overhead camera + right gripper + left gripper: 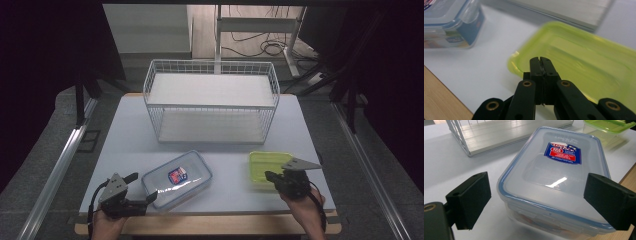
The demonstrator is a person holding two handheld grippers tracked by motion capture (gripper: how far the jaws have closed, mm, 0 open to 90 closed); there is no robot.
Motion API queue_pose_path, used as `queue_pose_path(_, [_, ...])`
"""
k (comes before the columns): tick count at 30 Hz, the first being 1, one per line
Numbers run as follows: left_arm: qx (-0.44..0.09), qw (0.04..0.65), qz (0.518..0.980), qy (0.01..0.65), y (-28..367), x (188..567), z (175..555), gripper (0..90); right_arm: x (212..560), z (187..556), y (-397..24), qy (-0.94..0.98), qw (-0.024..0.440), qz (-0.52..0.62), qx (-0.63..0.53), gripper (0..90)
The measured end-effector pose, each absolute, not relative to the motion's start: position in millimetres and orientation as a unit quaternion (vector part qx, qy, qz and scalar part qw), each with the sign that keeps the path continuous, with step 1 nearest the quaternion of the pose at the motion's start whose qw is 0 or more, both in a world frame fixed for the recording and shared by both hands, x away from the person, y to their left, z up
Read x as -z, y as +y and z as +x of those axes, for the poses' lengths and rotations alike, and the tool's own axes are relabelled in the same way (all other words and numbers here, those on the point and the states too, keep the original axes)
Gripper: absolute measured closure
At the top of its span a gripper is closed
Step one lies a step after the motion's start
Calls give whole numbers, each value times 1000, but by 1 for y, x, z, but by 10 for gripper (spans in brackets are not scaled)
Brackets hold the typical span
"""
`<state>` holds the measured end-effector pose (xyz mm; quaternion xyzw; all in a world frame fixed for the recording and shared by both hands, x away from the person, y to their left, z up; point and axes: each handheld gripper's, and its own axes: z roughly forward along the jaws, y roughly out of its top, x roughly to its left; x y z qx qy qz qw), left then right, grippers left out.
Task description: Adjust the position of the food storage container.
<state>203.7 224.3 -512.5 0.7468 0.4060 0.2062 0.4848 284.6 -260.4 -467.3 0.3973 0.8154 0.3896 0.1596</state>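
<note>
Left gripper (140,187) at the near left bench (125,145) edge, fingers (471,195) spread wide, gripping nothing. Clear lidded container (554,177) with blue seal sits between the fingers, its near end just inside the gap; cannot tell if either pad touches its sides. Red-blue label (563,153) on the lid, farther in. Right gripper (270,176) at near right, fingers (540,67) pressed fully together, nothing between them. Their tips sit over the near rim of the green lidded container (584,57); contact can't be told. Clear container lies well off to the left of those fingers. Beyond both, white wire rack (212,100) with two shelves stands mid-bench.
</note>
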Motion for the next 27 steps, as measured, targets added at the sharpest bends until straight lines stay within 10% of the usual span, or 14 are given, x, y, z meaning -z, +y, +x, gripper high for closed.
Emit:
queue_pose_path(12, [-206, 480, 749, 408, 225, 512, 203, 76, 484, 329, -190, 854, 140, 360, -350, 890])
queue_pose_path(27, [-194, 480, 752, 407, 221, 512, 203, 75, 485, 332, -231, 845, 162, 390, -327, 893])
